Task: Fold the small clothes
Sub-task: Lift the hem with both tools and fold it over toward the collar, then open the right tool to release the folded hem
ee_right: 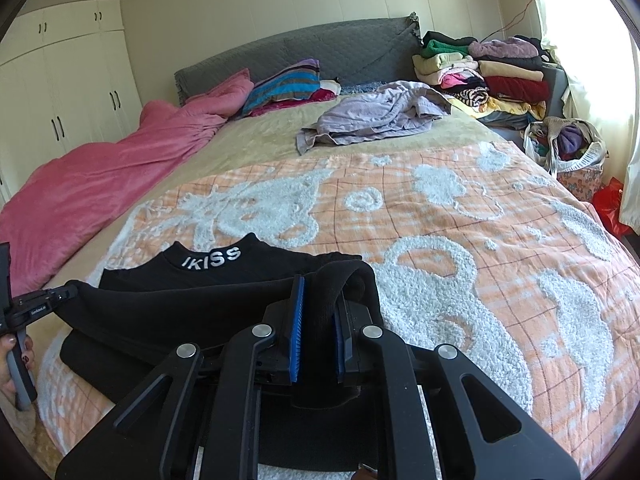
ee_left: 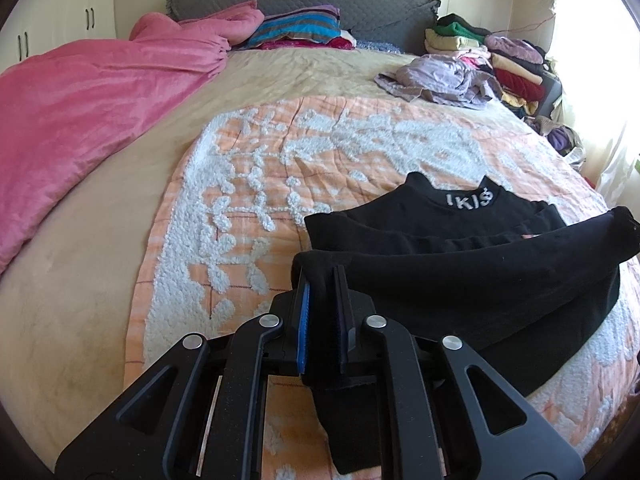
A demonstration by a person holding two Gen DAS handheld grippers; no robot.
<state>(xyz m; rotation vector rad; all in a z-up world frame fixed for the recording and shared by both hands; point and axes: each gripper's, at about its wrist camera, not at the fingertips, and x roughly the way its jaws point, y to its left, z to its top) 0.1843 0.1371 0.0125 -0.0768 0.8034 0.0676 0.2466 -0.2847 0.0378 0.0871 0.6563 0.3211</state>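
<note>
Lilac garment (ee_right: 376, 114) beyond black top (ee_right: 248, 276)

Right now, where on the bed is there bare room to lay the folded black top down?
Free: the orange blanket between the black top and the lilac garment, and the beige sheet beside the pink duvet. Crowded: the headboard corner with the stacked clothes. Both grippers, left gripper and right gripper, clamp the top.

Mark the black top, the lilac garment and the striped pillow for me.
black top (ee_right: 224, 276), right wrist view, on the chest below the collar lettering.
lilac garment (ee_right: 372, 114), right wrist view, on the middle of the crumpled heap.
striped pillow (ee_left: 298, 28), left wrist view, on a blue stripe.
</note>
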